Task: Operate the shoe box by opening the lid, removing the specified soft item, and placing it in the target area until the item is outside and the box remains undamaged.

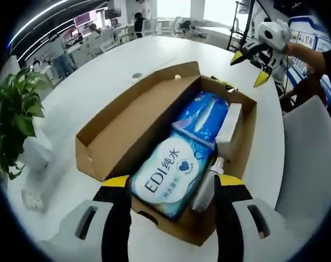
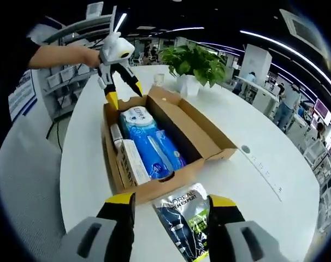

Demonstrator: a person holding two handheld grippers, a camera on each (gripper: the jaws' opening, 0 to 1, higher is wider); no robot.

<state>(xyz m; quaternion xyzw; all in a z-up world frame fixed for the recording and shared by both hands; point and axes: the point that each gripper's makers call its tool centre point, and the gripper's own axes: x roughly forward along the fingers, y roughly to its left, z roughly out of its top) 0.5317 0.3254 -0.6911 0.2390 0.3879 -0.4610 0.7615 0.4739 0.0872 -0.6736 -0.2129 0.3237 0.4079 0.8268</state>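
— Where does the shoe box (image 1: 154, 131) sit?

— On the white tabletop (image 1: 100, 76), lid (image 1: 130, 117) already folded out flat to one side. In the right gripper view the same box (image 2: 154, 188) lies just ahead of the jaws, its long axis running away from the camera.

— What is inside?

— A white and blue wipes pack (image 1: 173, 174) marked "EDI" at one end, a blue soft pack (image 1: 206, 114) beside it, a slim white carton (image 1: 229, 128) along the wall and a small bottle (image 1: 206, 188) wedged by the same wall.

— And the soft item that has been taken out?

— A dark pouch (image 2: 183, 221) printed "L'OREAL" is between the jaws of the right claw (image 2: 171, 204), outside the box and just above the tabletop near the box's short end. The jaws seem to press its edges, though the contact is hard to confirm.

— The left claw (image 1: 173, 183)?

— Jaws spread wide, empty, hovering over the end of the box with the wipes pack. In the right gripper view it (image 2: 122, 95) hangs above the far end, held by a person's hand (image 2: 92, 54).

— Anything else around?

— A potted plant (image 2: 195, 65) stands beyond the box.
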